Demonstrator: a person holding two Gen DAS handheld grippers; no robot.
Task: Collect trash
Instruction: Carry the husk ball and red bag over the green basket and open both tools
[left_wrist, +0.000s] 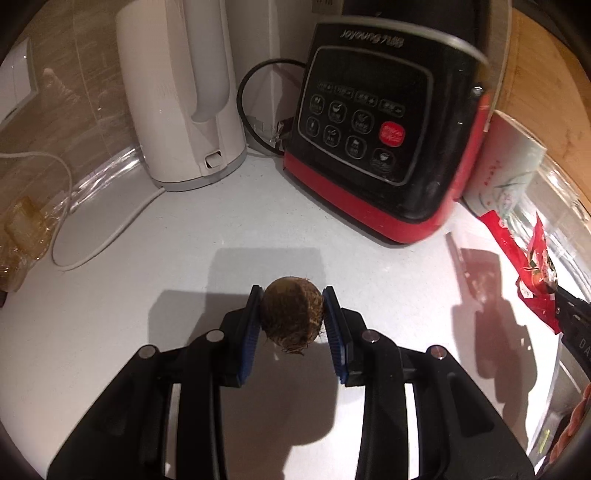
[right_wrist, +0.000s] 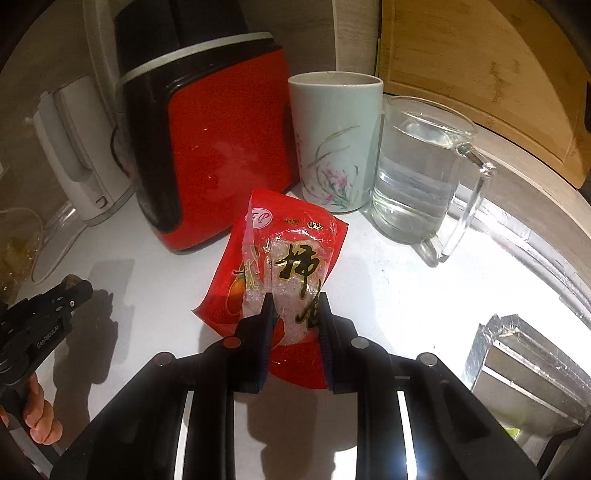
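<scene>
**Left wrist and right wrist views: 2 items held**

Left gripper (left_wrist: 292, 314): jaws clamped on 1 brown hairy husk (left_wrist: 291, 317), lifted off the white counter (left_wrist: 147, 266) in front of the red-and-black Joyoung appliance (left_wrist: 384, 133). Right gripper (right_wrist: 295, 325): jaws pinching 1 red snack wrapper (right_wrist: 284, 266), just right of that appliance.

L gripper (left_wrist: 292, 317): blk, blue pads | R gripper (right_wrist: 296, 321): blk, silver screws
</scene>
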